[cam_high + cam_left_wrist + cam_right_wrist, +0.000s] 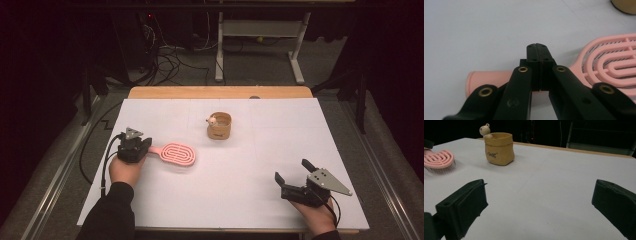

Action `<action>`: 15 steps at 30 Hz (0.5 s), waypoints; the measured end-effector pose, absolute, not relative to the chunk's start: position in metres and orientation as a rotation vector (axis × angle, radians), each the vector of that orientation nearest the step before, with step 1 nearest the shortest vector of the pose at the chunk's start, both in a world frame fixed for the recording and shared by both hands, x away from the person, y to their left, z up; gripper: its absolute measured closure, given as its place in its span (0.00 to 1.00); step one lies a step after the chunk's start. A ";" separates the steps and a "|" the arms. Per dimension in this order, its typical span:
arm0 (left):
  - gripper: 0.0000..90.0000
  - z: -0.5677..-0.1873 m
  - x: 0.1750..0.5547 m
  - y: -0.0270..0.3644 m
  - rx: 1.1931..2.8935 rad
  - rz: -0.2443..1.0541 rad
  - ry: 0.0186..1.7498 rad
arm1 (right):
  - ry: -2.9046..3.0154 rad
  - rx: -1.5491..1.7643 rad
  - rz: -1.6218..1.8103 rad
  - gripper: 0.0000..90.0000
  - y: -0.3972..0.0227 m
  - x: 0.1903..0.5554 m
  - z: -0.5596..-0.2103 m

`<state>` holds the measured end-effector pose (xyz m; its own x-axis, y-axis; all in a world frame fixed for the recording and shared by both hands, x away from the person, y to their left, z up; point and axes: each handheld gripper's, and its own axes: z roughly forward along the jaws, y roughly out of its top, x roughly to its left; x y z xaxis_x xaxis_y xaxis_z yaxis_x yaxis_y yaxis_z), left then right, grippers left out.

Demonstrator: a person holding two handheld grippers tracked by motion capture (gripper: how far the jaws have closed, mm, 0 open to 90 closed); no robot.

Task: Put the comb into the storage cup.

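From the high view, the left gripper (141, 148) clamps the handle of the pink plastic hairbrush (175, 154) near the surface's left edge, while the right gripper (292, 176) rests wide apart near the front right corner. In the left gripper view, the jaws meet over the handle, hiding its middle. In the right gripper view, the brush is cut off beside a tan pot with a bear figure (499, 148).

Pink hairbrush (173, 154): oval slotted head, bristles down, handle toward nine o'clock, lying at table's left-centre.
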<state>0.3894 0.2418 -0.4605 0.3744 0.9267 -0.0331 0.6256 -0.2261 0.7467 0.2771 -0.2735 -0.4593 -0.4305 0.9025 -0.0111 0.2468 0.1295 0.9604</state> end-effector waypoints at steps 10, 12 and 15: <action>0.99 -0.460 0.384 0.241 2.020 0.551 1.301 | 1.766 1.122 1.325 0.00 -0.277 0.278 -0.459; 0.99 -0.460 0.381 0.239 2.044 0.552 1.289 | 1.764 1.131 1.325 0.00 -0.277 0.278 -0.459; 0.99 -0.458 0.377 0.235 2.081 0.558 1.260 | 1.761 1.131 1.324 0.00 -0.278 0.277 -0.459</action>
